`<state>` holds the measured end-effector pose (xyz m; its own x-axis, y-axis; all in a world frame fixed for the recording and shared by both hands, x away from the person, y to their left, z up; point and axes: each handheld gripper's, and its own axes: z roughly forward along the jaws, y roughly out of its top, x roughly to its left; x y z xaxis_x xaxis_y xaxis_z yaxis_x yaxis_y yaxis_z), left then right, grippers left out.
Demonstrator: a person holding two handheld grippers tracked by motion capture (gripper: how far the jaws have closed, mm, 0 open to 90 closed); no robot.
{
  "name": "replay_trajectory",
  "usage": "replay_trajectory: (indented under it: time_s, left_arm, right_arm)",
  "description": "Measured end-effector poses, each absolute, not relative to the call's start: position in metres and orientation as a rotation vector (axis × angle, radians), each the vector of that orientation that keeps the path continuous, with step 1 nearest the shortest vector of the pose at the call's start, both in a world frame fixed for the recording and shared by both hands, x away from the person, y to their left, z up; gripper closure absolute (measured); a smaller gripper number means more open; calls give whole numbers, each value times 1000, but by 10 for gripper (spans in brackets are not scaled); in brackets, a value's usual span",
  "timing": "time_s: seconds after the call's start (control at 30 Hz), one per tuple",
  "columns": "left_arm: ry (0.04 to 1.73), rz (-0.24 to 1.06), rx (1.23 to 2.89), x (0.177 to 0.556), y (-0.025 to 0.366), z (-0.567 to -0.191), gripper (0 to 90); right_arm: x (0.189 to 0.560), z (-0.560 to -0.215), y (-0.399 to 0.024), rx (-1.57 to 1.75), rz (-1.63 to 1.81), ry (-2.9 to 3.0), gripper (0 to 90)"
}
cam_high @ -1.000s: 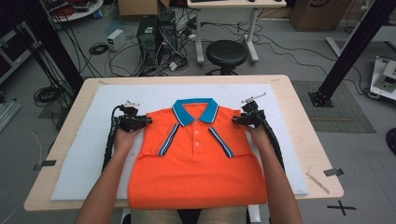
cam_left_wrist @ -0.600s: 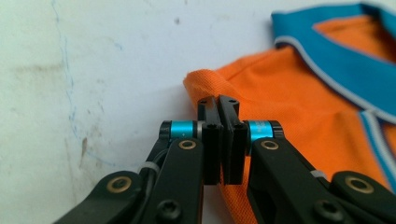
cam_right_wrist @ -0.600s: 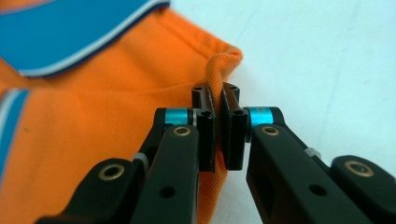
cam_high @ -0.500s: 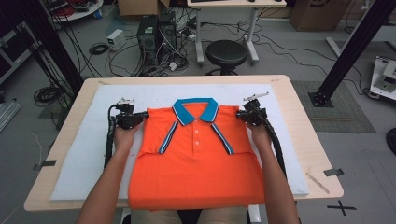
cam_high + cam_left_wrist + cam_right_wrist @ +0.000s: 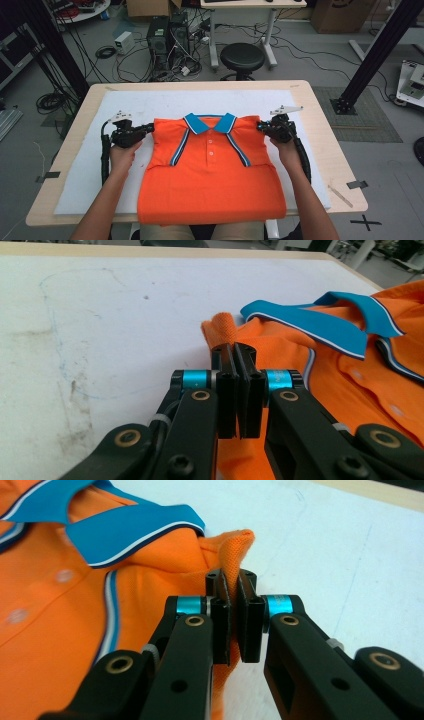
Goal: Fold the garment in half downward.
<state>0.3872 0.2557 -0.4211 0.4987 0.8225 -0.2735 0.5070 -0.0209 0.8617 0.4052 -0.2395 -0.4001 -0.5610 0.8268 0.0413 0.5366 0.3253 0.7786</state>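
Where the white mat (image 5: 75,175) covers a light wooden table (image 5: 330,115), an orange polo shirt (image 5: 210,185) lies face up, its blue collar (image 5: 210,122) pointing away from the person and its hem hanging slightly over the near table edge. The sleeves are folded in, so the shirt forms a tidy rectangle with blue and white stripes running down from the collar on either side of the button placket.

The left gripper (image 5: 149,128) sits at the shirt's left shoulder corner, held in the person's left hand (image 5: 122,152). Seen from its own camera, the black jaws have just closed and now pinch a small fold of orange fabric, which pokes up beyond the pads (image 5: 223,390).

The right gripper (image 5: 261,126) mirrors it at the right shoulder corner. Its jaws have likewise just closed, clamping a peak of orange cloth between the pads (image 5: 248,625).

Behind the table stand a black stool (image 5: 242,57) and tangled cables (image 5: 165,60) on the floor.
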Motion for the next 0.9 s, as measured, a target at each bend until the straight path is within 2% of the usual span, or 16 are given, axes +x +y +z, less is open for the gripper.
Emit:
replay_trajectory:
  time_s: [0.43, 0.9]
  left_arm:
    - [1017, 340, 1731, 323, 266, -421, 879]
    - [977, 272, 1877, 286, 265, -445, 878]
  right_arm:
    - [336, -405, -260, 1131, 1235, 2270, 866]
    - [300, -425, -260, 1107, 1078, 2373, 863]
